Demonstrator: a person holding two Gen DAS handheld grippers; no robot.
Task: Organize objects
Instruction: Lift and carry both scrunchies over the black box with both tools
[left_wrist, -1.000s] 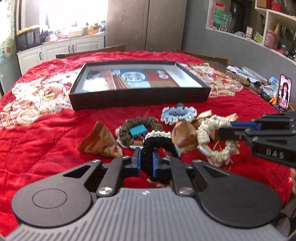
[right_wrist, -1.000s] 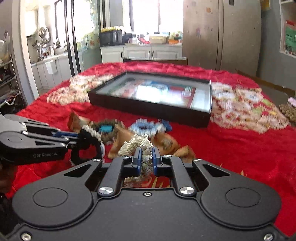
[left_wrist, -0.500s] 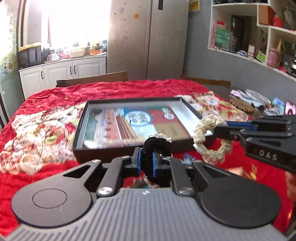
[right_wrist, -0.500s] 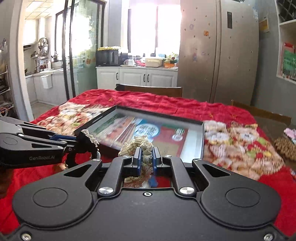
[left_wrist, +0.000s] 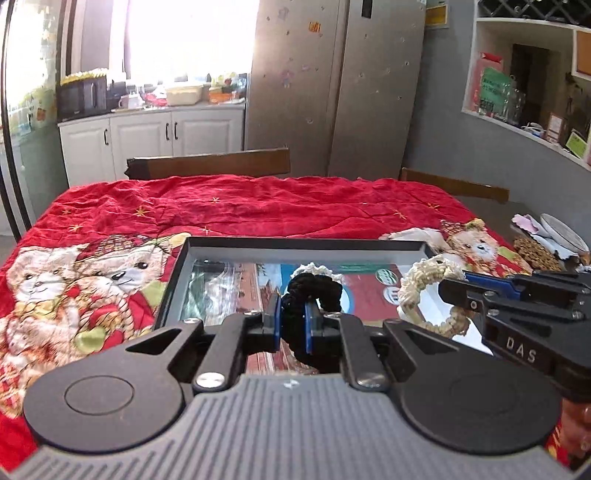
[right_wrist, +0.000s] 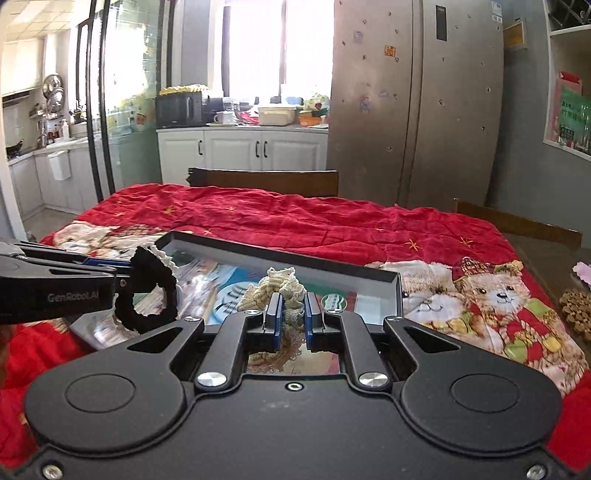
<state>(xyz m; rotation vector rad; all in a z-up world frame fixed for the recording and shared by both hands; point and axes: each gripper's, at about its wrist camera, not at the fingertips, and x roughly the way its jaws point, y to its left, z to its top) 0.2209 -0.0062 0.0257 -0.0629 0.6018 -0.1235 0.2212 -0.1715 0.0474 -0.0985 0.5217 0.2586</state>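
My left gripper (left_wrist: 293, 320) is shut on a black scrunchie (left_wrist: 314, 290) with a white lace edge and holds it above the near left part of the black box (left_wrist: 295, 244). The scrunchie also shows in the right wrist view (right_wrist: 147, 291). My right gripper (right_wrist: 293, 317) is shut on a cream crocheted scrunchie (right_wrist: 275, 288) and holds it above the box (right_wrist: 306, 264), right of the left one. In the left wrist view the cream scrunchie (left_wrist: 421, 291) hangs from the right gripper. The box has a printed picture on its floor.
The box lies on a red blanket (left_wrist: 258, 203) with teddy-bear prints (right_wrist: 495, 295). Wooden chair backs (left_wrist: 210, 166) stand at the table's far edge. A brown woven mat (left_wrist: 535, 253) and a plate lie at the right. Cabinets and a fridge stand behind.
Both grippers have lifted their scrunchies off the pile on the blanket and moved forward over the box. The pile of other scrunchies has dropped out of view.
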